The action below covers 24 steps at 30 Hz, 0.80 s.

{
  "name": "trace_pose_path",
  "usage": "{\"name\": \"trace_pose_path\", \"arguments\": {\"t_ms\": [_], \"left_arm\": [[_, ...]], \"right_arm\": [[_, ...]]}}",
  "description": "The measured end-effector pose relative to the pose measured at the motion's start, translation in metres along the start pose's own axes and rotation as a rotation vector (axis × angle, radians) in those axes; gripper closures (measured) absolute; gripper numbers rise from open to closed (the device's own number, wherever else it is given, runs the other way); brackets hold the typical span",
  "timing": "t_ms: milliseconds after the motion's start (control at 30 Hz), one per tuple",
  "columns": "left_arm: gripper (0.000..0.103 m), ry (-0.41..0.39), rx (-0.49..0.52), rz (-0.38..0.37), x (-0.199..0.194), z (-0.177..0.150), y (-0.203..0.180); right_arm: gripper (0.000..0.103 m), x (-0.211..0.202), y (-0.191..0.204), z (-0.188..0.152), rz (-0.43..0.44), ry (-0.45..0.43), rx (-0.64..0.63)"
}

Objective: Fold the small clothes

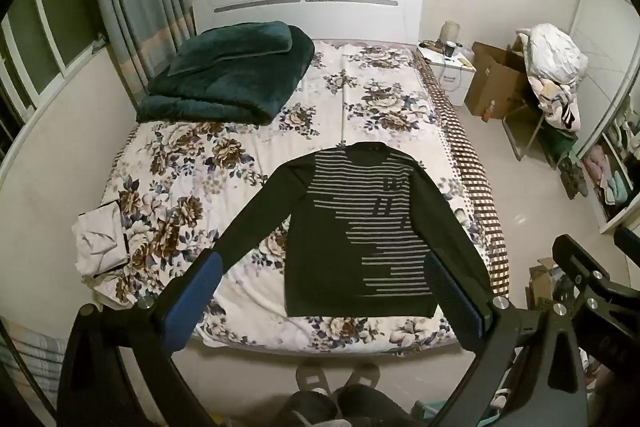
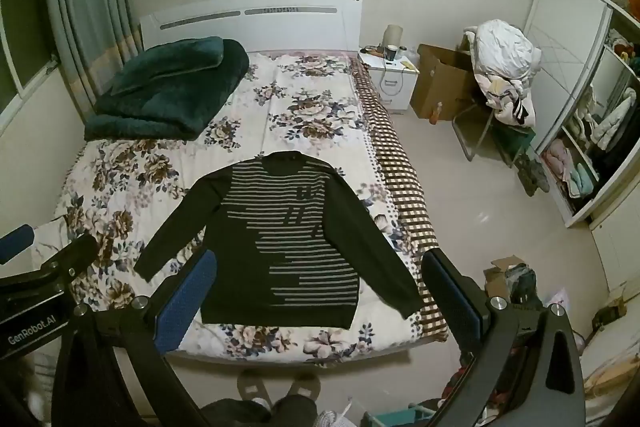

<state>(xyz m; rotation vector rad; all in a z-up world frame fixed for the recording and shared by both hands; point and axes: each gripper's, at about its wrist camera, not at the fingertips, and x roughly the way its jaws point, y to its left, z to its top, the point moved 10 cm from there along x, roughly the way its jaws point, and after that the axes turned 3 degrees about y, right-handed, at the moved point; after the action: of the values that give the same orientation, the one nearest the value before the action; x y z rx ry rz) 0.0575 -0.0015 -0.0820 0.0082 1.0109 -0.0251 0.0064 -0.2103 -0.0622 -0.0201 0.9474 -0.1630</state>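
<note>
- Dark long-sleeved sweater with grey stripes lies flat, sleeves spread, on the floral-sheeted bed.
- Left tongs and right tongs: both spread wide, empty, above the bed's foot.

The bed carries a sweater, blanket, and cloth.

Dim, greenish indoor light fills both views. Fisheye bending curves the edges, with dark corners. Focus is slightly soft.

Left wrist view: sweater flat on bed.
Left gripper jaws spread wide, above the foot edge. Folded blanket near headboard; light garment at left edge.
</note>
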Motion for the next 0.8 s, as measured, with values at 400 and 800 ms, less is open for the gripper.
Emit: {"name": "trace_pose_path", "arguments": {"t_ms": [400, 800], "left_arm": [[0.0, -0.01, -0.003, -0.003, -0.001, 0.001, 0.0], [0.0, -0.016, -0.006, -0.004, -0.001, 0.001, 0.0]], "right_arm": [[0.0, -0.007, 0.003, 0.004, 0.002, -0.018, 0.0], [0.0, -0.011, 0.005, 0.005, 0.0, -0.024, -0.001]]}}
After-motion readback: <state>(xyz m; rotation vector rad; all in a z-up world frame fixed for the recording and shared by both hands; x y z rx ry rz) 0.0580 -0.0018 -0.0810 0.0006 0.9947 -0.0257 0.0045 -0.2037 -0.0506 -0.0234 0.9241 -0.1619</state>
